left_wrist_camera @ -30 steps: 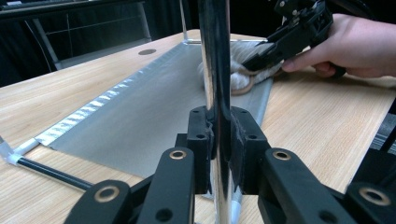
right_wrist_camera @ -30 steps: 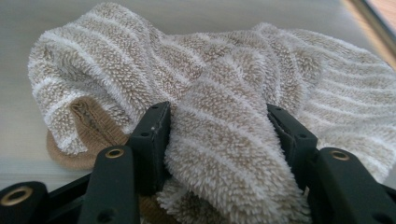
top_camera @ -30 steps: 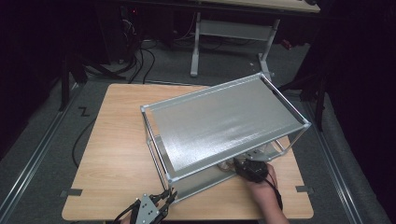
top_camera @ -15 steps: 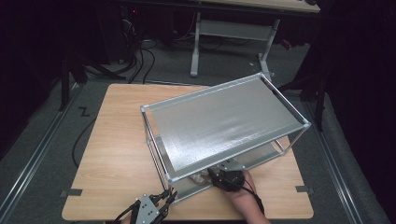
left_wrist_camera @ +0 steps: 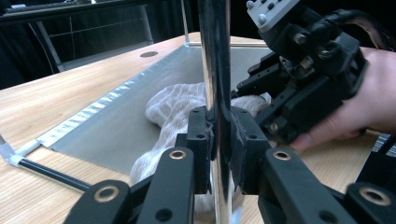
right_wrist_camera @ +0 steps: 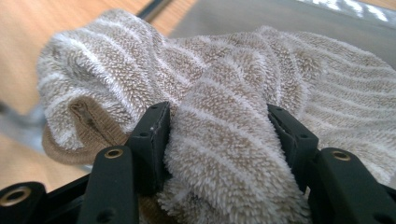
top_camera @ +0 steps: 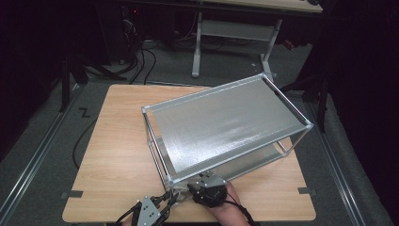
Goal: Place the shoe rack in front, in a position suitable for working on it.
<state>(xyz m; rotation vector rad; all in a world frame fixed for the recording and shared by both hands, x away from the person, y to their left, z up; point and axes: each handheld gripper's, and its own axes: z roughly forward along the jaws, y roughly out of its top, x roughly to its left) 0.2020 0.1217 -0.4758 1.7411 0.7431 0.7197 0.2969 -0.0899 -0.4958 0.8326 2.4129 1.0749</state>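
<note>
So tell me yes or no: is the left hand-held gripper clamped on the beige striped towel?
No, the left hand-held gripper is shut on the shiny metal upright post of the rack, with the beige striped towel lying behind it.

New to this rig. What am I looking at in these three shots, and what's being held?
No robot arm here: a person holds a two-jaw gripper in each hand. The high view looks down on a wooden table with a metal rack standing on it. The other two shots come from cameras riding on the grippers, looking along their black jaws. The left gripper is clamped on a shiny upright post of the rack, at its near corner. The right gripper pinches a fold of a beige striped towel lying on the rack's bottom shelf.
</note>
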